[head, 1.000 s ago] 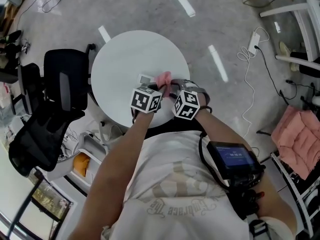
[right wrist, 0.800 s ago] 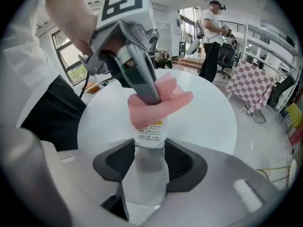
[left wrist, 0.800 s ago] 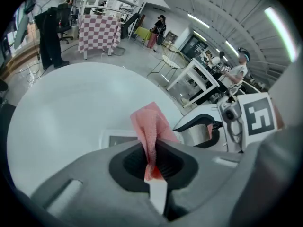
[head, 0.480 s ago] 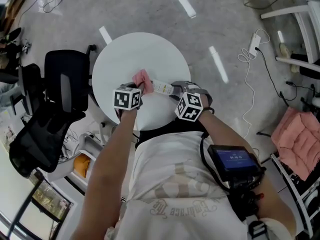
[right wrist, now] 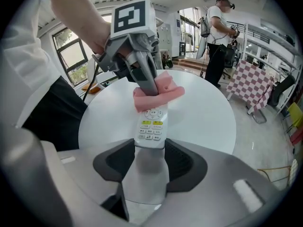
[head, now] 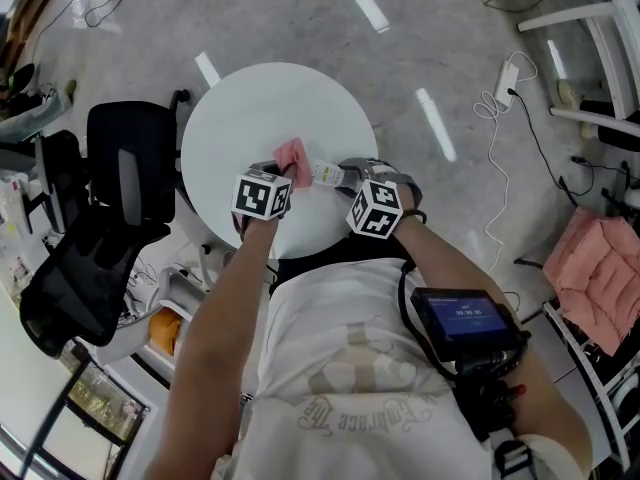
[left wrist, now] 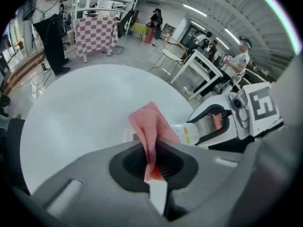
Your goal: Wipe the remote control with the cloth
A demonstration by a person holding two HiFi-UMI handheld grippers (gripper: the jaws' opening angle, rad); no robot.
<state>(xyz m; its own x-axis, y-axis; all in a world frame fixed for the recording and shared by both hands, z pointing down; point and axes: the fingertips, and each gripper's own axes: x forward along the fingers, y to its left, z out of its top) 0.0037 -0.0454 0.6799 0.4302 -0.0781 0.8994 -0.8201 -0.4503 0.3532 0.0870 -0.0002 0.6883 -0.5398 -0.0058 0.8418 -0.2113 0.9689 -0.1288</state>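
Note:
A white remote control (right wrist: pixel 150 126) with yellow and grey buttons lies lengthwise between the jaws of my right gripper (right wrist: pixel 144 160), which is shut on its near end. The pink cloth (right wrist: pixel 156 92) is pinched in my left gripper (left wrist: pixel 152 162) and drapes over the remote's far end. In the head view the cloth (head: pixel 292 154) sits left of the remote (head: pixel 325 173), with my left gripper (head: pixel 283 175) and right gripper (head: pixel 345 178) facing each other over the round white table (head: pixel 250 108). From the left gripper view the remote (left wrist: pixel 188 133) pokes out beside the cloth (left wrist: pixel 150 129).
A black office chair (head: pixel 120 168) stands left of the table. White cables and a power strip (head: pixel 508 86) lie on the floor at right. A pink cushion (head: pixel 595 273) is at the far right. People stand in the room behind, near a checkered cloth (left wrist: pixel 96 34).
My left gripper has slid the cloth leftward along the remote, from near the right gripper to its far end. The right gripper and remote have stayed put.

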